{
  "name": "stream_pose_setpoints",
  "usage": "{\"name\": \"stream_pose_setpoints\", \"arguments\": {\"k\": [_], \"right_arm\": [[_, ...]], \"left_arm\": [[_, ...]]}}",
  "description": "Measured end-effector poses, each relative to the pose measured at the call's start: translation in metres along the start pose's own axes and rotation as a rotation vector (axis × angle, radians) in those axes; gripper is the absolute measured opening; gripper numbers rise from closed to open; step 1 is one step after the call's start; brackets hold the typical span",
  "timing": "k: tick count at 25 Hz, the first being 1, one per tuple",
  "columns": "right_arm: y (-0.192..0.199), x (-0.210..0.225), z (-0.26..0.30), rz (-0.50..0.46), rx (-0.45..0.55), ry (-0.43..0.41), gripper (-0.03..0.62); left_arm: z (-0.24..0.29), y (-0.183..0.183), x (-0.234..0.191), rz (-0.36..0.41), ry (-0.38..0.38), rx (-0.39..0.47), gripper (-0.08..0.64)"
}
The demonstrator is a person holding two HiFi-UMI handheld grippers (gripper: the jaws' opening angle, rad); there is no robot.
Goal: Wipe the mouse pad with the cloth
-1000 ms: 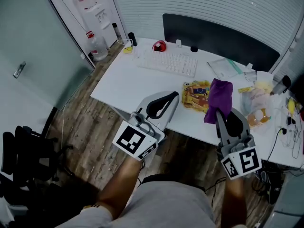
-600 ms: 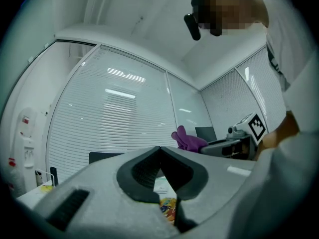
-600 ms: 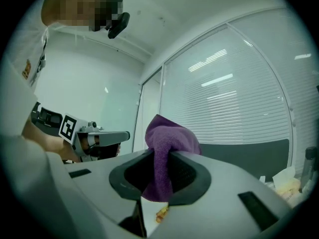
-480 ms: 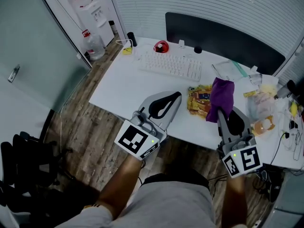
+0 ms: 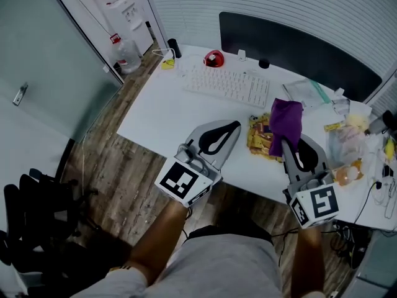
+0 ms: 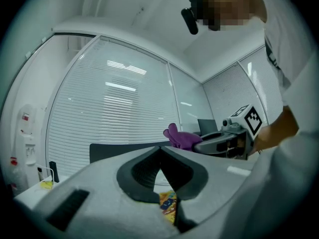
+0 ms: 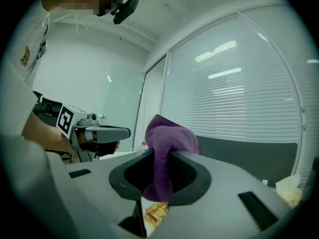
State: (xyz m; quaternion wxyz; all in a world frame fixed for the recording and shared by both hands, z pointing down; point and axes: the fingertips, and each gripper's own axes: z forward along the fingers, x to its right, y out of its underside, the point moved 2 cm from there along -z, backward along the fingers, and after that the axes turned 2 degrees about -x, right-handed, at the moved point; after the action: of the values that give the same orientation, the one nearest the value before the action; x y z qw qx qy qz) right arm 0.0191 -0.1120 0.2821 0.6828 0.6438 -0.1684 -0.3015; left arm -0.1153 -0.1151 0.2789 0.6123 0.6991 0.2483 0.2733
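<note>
Mouse pad: probably the flat yellow printed sheet (image 5: 260, 138) on the white desk (image 5: 161, 113), just right of the white keyboard (image 5: 228, 85). Calling it the pad is a judgement, not a certainty.
Cloth: the purple fleecy cloth (image 5: 285, 120) is up off the desk, over the right part of the yellow sheet. Whether its lower end touches the sheet cannot be told.
Right gripper: the right gripper (image 5: 285, 143) has its jaws pinching the cloth, which bunches above the tips and droops down between them.
Left gripper: the left gripper (image 5: 234, 125) has its jaws pressed together at the tips with nothing between them. It hovers over the near part of the desk, just left of the sheet.
Step in hand: the cloth is gripped and poised over the pad, and wiping appears not yet begun.
Next move: lower the cloth until it lies on the sheet, then stroke across it. A thin sheet may slide, so the left gripper could pin one edge.
Writing: the print on the sheet is too small to read. The gripper cubes carry only black-and-white square markers, no words.
</note>
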Motion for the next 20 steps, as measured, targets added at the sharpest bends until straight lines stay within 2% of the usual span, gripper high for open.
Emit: {"name": "stream_pose_setpoints", "arguments": {"k": [7, 10, 20], "right_arm": [[0.018, 0.019, 0.026, -0.016, -0.089, -0.052, 0.069], [0.029, 0.027, 0.038, -0.028, -0.137, -0.088, 0.069], [0.074, 0.045, 0.075, -0.057, -0.323, -0.226, 0.069]], "left_arm": [[0.029, 0.022, -0.008, 0.009, -0.017, -0.071, 0.015], [0.042, 0.036, -0.008, 0.023, -0.027, -0.133, 0.015], [0.076, 0.096, 0.001, 0.133, 0.017, -0.337, 0.015]]}}
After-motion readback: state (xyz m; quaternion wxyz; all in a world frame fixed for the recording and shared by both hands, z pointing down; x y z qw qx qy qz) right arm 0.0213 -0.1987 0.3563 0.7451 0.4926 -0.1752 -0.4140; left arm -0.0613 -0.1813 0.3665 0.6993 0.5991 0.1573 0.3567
